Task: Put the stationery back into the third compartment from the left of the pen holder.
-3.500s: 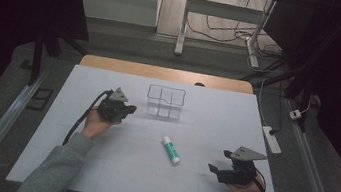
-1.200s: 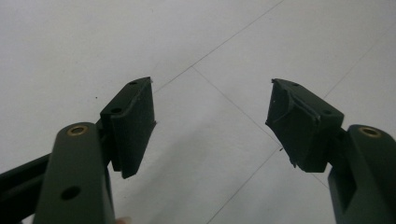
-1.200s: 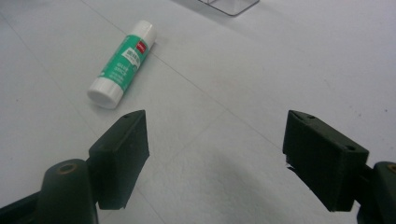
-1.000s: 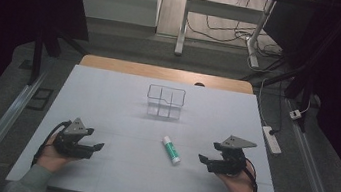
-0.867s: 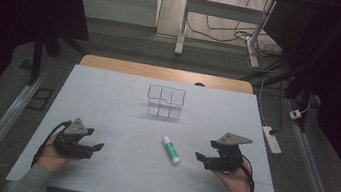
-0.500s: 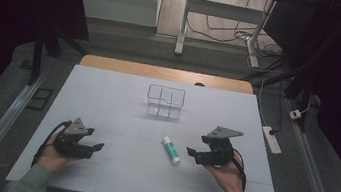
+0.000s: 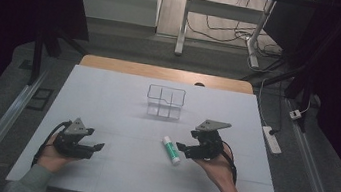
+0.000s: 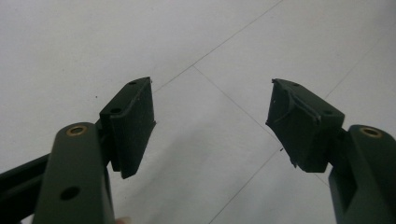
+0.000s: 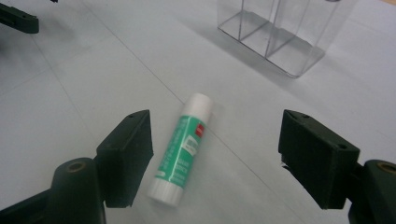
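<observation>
The right gripper [image 7: 184, 149] has its 2 fingers [image 9: 126, 154] spread wide, with nothing between them yet, and the gap faces the green-and-white cylindrical glue stick [image 9: 183, 145]. The stick lies flat on the white tabletop [image 7: 122, 104]. In the right gripper view it sits inside the gap, close to the left finger and well clear of the right one, its long axis running roughly away from the camera. That placement makes sense for a sideways pinch across the barrel: the fingers stand on either side of the stick's width, not its length, so a squeeze would likely catch the round body instead of pushing it along (though the off-centre position suggests the gripper needs to shift a little first).

Beyond the fingers, farther up in that view, stands the clear plastic divided organiser box [image 9: 285, 35], upright and open at the top, probably the stick's destination. It sits well apart from the stick, leaving room to work.

The left gripper [image 7: 94, 147] rests low over bare tabletop in the person's hand, its 2 fingers [image 8: 133, 123] also apart and holding nothing. It looks parked out of the way, well apart from the stick, so it does not crowd the right gripper's approach.
</observation>
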Demonstrator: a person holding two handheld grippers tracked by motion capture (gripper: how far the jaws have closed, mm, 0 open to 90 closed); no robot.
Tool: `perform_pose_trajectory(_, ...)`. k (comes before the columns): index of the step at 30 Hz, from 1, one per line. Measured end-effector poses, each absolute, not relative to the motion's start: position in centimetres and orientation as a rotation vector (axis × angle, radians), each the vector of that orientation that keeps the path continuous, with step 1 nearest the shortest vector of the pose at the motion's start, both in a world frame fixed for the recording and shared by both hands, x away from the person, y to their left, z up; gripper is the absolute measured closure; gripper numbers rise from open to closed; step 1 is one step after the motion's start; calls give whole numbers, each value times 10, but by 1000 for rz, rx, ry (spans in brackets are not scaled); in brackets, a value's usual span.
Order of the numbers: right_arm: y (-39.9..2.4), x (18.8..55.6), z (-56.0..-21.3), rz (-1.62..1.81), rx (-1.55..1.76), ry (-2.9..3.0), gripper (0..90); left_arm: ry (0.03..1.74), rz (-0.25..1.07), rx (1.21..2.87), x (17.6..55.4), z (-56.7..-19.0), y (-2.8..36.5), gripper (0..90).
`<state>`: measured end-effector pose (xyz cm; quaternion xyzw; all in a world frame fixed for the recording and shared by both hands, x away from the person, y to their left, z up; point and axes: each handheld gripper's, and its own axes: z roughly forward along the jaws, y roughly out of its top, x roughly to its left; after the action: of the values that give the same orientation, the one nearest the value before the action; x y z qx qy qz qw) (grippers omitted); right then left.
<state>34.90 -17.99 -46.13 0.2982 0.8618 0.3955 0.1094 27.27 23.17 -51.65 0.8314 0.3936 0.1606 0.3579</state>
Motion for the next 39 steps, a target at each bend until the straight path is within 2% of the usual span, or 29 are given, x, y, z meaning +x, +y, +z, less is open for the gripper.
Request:
perform_pose_trajectory(20, -137, 361, -459, 1086, 858, 2606, 259, 1012, 417, 2153, 273, -517, 231, 306)
perform_pose_trajectory(39, -106, 376, -479, 920, 901, 2712, 258, 1000, 418, 2163, 272, -518, 229, 305)
